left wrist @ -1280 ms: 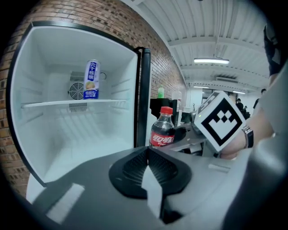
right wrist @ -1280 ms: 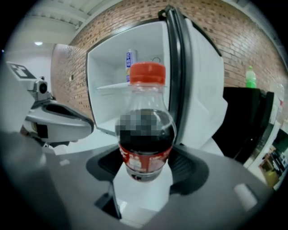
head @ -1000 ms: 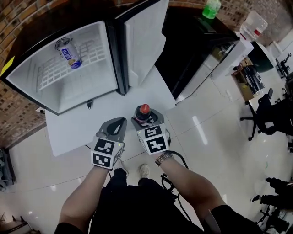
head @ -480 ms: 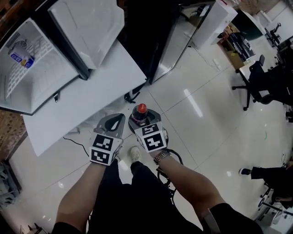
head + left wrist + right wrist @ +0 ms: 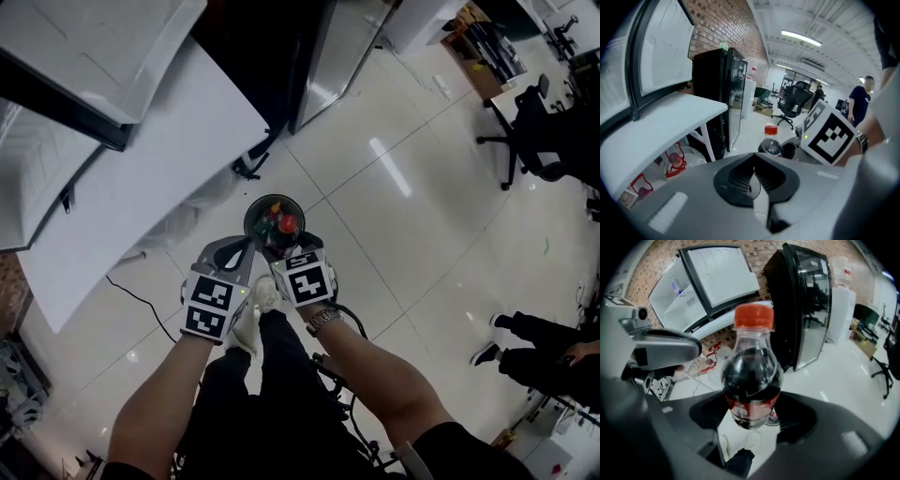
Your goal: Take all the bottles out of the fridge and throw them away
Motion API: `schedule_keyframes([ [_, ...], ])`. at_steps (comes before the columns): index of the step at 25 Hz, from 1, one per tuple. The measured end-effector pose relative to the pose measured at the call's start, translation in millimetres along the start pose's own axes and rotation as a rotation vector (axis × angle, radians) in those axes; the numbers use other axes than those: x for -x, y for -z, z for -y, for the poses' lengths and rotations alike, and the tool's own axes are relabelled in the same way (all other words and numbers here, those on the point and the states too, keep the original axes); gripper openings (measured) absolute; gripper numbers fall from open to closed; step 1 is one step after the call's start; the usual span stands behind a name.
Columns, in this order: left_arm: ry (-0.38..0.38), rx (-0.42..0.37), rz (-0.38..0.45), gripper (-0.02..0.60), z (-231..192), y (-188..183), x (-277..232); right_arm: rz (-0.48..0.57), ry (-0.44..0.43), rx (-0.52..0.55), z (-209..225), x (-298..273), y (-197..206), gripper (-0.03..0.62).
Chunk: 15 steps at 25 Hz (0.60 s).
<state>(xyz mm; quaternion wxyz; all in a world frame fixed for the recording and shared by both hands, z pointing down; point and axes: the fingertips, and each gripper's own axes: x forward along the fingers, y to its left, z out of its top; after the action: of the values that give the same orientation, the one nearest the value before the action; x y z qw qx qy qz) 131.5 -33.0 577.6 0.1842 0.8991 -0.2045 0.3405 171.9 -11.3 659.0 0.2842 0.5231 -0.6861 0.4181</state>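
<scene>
Gripping a red-capped cola bottle [image 5: 751,380] by its lower body, the right gripper [image 5: 284,246] holds it upright; the head view shows it over a dark round bin [image 5: 248,221] on the floor. Left gripper [image 5: 752,176]: jaws closed, empty, just beside the right gripper.

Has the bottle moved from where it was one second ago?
Yes. The bottle went from the table edge out over the floor bin.
</scene>
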Motion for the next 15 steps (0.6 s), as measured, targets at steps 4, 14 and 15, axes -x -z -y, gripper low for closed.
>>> schedule_keyframes([
  [4,0.034,0.007,-0.057,0.003,0.1,28.1,-35.1,-0.052,-0.013,-0.076,14.2,-36.9,28.3,0.308],
  [14,0.096,0.048,-0.166,0.003,-13.2,105.3,-113.3,-0.159,-0.035,-0.221,45.3,-136.4,100.0,0.308],
  [15,0.092,0.055,-0.171,0.003,-17.0,111.8,-119.5,-0.170,-0.032,-0.227,48.7,-144.7,107.2,0.308],
])
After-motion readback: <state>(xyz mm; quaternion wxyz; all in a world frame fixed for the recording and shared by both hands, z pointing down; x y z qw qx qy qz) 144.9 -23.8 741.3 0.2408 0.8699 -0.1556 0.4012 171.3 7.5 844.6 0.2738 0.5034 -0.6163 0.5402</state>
